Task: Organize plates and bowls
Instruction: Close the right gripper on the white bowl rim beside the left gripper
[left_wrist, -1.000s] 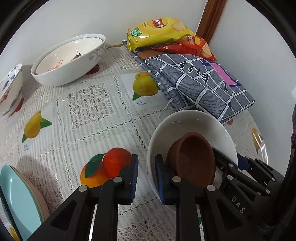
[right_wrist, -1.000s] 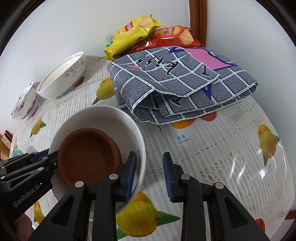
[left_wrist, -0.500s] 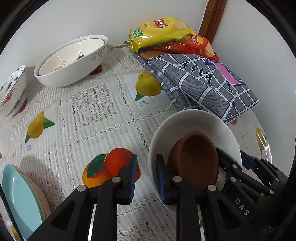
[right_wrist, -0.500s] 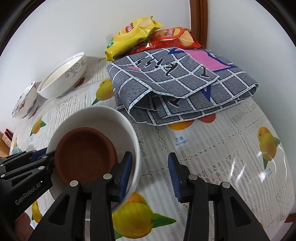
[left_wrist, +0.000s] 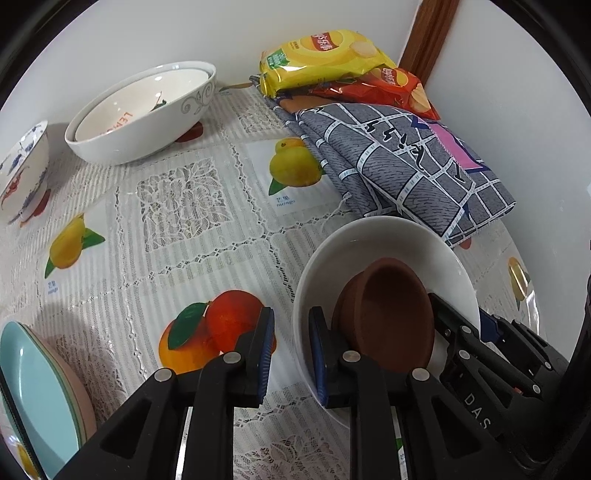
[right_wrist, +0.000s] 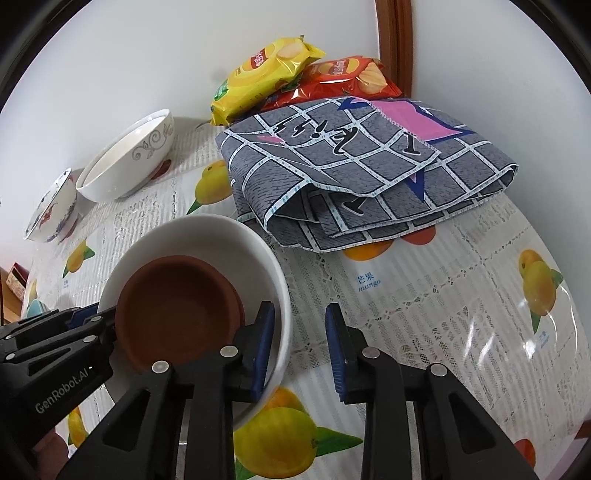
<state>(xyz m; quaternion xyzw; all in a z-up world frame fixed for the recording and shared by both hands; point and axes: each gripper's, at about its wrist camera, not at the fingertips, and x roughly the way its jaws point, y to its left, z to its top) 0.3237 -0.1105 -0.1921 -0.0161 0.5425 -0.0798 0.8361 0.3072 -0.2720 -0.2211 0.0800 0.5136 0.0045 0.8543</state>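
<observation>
My left view alone shows stacked plates (left_wrist: 40, 387) near left. White bowl (right_wrist: 236, 236) near centre on table (right_wrist: 424, 314), glossy, brown bowl (right_wrist: 177, 302) tilted inside. Left gripper (left_wrist: 291, 354) and right gripper (right_wrist: 299, 350) straddle opposite rims, pads apart; right jaws just narrowed.

We see a glossy white bowl (right_wrist: 207, 236) – glazed ceramic, it looks – holding a matt brown dish (right_wrist: 177, 306) (clay-like). The tablecloth (left_wrist: 207, 229) is shiny plastic, the grey checked cloth (right_wrist: 369, 177) woven, the far crisp bags (left_wrist: 325, 55) crinkly foil.
</observation>
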